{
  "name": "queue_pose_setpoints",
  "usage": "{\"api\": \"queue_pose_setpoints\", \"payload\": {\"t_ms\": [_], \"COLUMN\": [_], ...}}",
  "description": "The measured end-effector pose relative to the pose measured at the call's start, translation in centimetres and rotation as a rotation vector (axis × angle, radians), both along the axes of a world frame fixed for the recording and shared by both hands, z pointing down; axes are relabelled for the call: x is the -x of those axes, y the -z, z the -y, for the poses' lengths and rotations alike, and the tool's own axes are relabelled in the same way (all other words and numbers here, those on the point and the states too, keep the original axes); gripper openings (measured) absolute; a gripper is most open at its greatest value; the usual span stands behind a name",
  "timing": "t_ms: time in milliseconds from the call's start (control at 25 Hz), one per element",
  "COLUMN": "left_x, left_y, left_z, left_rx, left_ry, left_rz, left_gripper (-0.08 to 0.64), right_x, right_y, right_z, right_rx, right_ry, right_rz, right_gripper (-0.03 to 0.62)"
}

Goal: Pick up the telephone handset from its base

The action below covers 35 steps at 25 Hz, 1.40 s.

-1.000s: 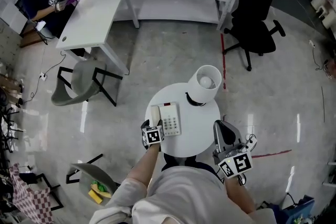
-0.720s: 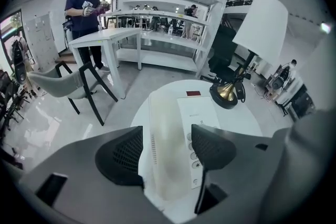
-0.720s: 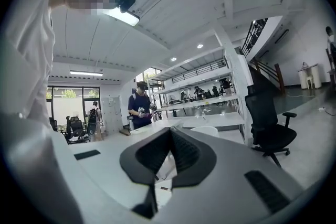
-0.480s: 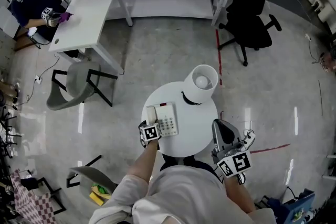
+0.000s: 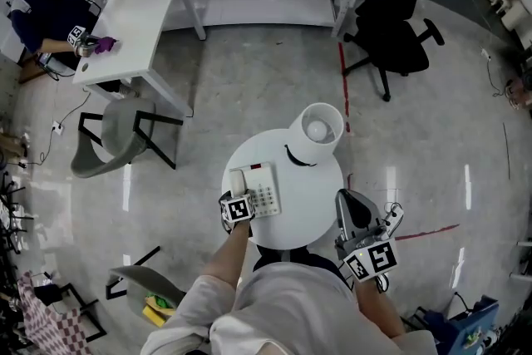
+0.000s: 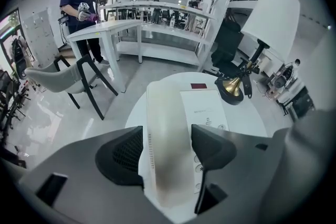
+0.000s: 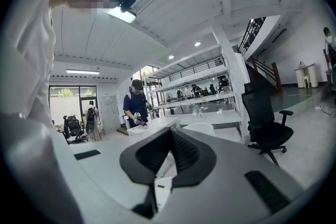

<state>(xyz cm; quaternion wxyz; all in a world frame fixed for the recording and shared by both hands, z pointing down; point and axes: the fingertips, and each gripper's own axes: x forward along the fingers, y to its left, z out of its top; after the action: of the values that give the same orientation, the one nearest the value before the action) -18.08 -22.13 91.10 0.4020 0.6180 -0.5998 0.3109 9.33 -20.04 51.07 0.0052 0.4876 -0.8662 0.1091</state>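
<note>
1. White long desk (image 5: 141, 17) at upper left of the head view; a person stands at its far end. Black office chair (image 5: 397, 37) at upper right, well apart from the desk.
2. Round white table (image 5: 314, 197) directly in front of the wearer.
3. Table lamp (image 5: 318, 130), white shade and brass base, on the far right part of the table top.
4. White telephone base (image 5: 268, 184) on the left half of the table, keypad facing up, near the lamp but apart from it.
5. White telephone handset (image 6: 164, 113) lies in its cradle along the left side of the base, not lifted.
6. Left gripper (image 6: 168, 157) reaches over the near table edge. Its two dark pads sit one on each long side of the handset, right against it, gripping its near end.
7. Right gripper (image 7: 169, 152) is held off the table's right edge, tilted upward. Its fingers are pressed together, nothing between them.
</note>
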Motion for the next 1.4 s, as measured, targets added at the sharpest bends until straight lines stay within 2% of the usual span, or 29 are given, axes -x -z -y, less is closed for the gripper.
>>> {"api": "queue_pose_setpoints", "payload": {"t_ms": [960,1400], "left_x": [-0.4,-0.1], "left_y": [-0.8,0.8], "left_z": [0.3,0.2], "left_rx": [0.042,0.061], "left_ry": [0.017,0.054], "left_rz": [-0.010,0.038], "left_gripper": [0.280,0.231], "right_x": [-0.6,-1.0], "right_y": [-0.2,-0.1], "right_z": [0.5,0.0], "right_rx": [0.010,0.004], "right_ry": [-0.012,-0.007], "right_rz": [-0.002,-0.003], "right_gripper": [0.008,0.008]}}
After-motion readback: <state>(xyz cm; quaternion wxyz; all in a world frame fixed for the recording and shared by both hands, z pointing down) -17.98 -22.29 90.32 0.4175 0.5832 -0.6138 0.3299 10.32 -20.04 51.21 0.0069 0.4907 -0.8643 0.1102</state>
